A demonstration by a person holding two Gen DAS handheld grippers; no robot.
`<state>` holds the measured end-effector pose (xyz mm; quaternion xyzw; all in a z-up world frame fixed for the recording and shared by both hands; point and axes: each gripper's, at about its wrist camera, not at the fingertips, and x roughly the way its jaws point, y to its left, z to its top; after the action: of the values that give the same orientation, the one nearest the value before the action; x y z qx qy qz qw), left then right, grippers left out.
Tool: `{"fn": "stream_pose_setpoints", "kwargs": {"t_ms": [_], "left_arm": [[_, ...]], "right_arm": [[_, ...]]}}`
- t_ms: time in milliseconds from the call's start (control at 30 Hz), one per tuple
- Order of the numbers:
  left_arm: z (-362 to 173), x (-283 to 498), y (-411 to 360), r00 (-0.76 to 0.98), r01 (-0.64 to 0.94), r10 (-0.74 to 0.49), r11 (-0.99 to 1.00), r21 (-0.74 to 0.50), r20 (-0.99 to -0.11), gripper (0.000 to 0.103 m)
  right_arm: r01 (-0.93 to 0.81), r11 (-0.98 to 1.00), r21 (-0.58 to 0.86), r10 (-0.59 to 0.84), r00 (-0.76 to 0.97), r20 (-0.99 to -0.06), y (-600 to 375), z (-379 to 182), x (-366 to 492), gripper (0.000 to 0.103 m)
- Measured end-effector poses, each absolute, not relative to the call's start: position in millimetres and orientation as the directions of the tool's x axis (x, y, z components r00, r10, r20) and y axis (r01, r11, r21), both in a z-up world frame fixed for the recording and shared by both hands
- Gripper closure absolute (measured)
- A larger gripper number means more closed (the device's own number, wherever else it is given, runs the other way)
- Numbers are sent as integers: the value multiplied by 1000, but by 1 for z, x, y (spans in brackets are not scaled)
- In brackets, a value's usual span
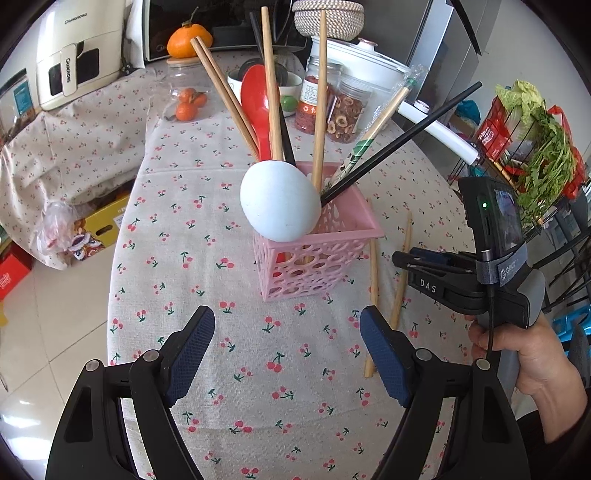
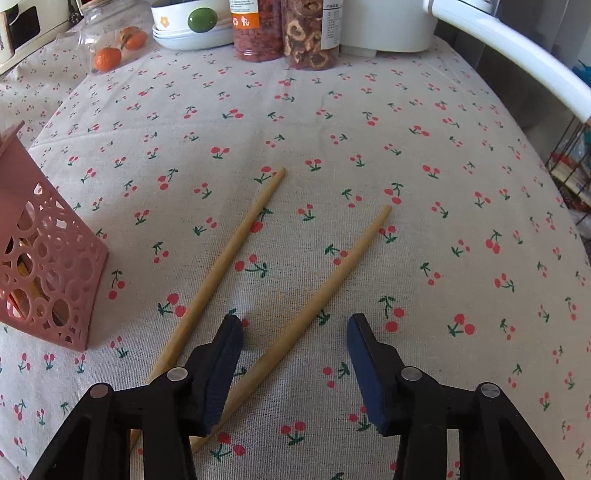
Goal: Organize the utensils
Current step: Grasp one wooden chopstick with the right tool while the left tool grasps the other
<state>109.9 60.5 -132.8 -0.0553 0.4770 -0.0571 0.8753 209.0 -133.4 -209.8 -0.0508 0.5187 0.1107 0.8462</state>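
Observation:
A pink perforated holder point(image 1: 317, 254) stands on the cherry tablecloth; its corner also shows in the right wrist view point(image 2: 48, 266). It holds several wooden chopsticks, a black chopstick point(image 1: 402, 140), a wrapped pair point(image 1: 373, 134), a red spoon point(image 1: 256, 103) and a pale blue spoon point(image 1: 279, 201). Two wooden chopsticks point(image 2: 218, 266) point(image 2: 325, 280) lie on the cloth right of the holder; they also show in the left wrist view point(image 1: 400, 273). My right gripper point(image 2: 293, 332) is open low over them, the right chopstick between its fingers. My left gripper point(image 1: 286, 332) is open and empty in front of the holder.
Jars of dried fruit point(image 1: 345, 114), a bowl point(image 2: 192, 33), oranges point(image 1: 188, 105), a white cooker point(image 1: 365, 62) and a microwave stand at the table's back. A wire rack with greens point(image 1: 543, 147) stands to the right. A white bar point(image 2: 517, 51) runs along the table's right edge.

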Motion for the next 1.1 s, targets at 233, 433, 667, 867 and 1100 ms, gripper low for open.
{"fn": "stream_pose_setpoints", "kwargs": {"t_ms": [233,433,667,867,1100], "left_arm": [[-128,98,21,560,158,-145,985,-66,-816,20],[-135,97,-36,522,265,-175,964,-36,-835,44],[-159,138,-100,489,284,-133,959,14,-862,60],[-183,196,-114,478,157,-22,986,61,-878,68],[-200,238,-108,481,33,69,995,97,-874,69]], "right_arm": [[-179,975,129,189,370,-910,-167,-202,203,98],[-112,977,183,213,399,-892,-216,-177,188,97],[-22,961,275,259,417,-871,-271,-165,189,97],[23,945,326,288,415,-863,-297,-167,190,97],[36,924,381,332,422,-844,-309,-166,196,97]]}}
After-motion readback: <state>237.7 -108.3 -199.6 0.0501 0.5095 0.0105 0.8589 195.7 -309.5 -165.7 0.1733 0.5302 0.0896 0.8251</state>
